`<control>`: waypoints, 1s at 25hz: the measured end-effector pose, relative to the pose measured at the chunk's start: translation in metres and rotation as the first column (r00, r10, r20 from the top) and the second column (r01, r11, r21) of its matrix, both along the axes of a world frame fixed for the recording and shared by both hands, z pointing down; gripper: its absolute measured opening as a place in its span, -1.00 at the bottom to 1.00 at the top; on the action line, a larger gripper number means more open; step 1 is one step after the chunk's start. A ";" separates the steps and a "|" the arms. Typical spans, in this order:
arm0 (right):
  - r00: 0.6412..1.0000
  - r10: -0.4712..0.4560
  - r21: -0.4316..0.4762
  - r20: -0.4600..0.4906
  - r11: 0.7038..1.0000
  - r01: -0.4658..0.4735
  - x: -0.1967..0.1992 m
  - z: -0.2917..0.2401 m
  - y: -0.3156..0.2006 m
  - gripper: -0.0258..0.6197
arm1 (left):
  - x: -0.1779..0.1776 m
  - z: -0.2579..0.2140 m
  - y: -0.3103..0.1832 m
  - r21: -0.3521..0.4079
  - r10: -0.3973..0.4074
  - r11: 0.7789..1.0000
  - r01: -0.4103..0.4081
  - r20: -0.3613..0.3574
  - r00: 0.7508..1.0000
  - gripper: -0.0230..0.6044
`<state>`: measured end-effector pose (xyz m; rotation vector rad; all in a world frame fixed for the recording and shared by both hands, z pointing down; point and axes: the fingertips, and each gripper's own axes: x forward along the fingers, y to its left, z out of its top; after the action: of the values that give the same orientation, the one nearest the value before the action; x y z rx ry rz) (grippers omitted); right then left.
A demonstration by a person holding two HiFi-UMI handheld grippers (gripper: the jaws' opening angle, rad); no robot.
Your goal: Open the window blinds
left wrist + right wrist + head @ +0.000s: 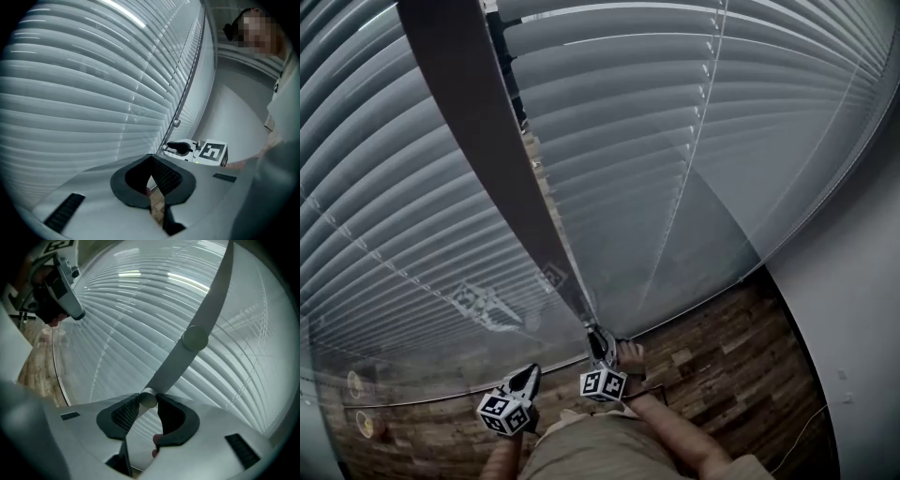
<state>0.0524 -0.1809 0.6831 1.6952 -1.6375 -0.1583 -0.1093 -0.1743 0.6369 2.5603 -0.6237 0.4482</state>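
Grey horizontal blinds (694, 112) fill the window, their slats lying nearly flat against each other. A long dark tilt wand (487, 141) hangs down in front of them. My right gripper (598, 339) is shut on the wand's round lower end (148, 399), which sits squeezed between both pads. Higher up, the wand (206, 310) has a round joint. My left gripper (530, 375) hangs beside it to the left, low near the floor, with its jaw tips (151, 159) together and nothing between them. The left gripper view shows the right gripper (180, 148) on the wand (187, 84).
Wooden floor (722, 366) runs below the window's bottom rail. A pale wall (862, 309) closes the right side. Thin ladder cords (698, 131) cross the slats. The person's forearm (675, 431) and clothing show at the bottom of the head view.
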 end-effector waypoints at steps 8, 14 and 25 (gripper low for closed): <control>0.936 -0.024 -0.043 0.351 0.998 0.042 -0.007 -0.004 -0.012 -0.51 | 0.003 -0.009 -0.001 0.013 -0.025 1.000 0.025 -0.004 1.000 -0.91; 0.663 0.001 -0.029 0.749 0.999 0.031 -0.010 0.002 0.003 -0.29 | -0.003 -0.007 0.025 0.024 -0.080 0.997 0.080 -0.004 0.997 -0.91; 0.468 0.012 -0.028 0.884 0.999 0.028 -0.003 -0.007 -0.004 -0.51 | -0.002 -0.002 0.040 0.024 -0.183 0.983 0.183 0.004 0.983 -0.91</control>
<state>0.0497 -0.1850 0.6756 1.8460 -2.3435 0.9383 -0.1114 -0.1345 0.6353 2.4947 -0.8623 0.3881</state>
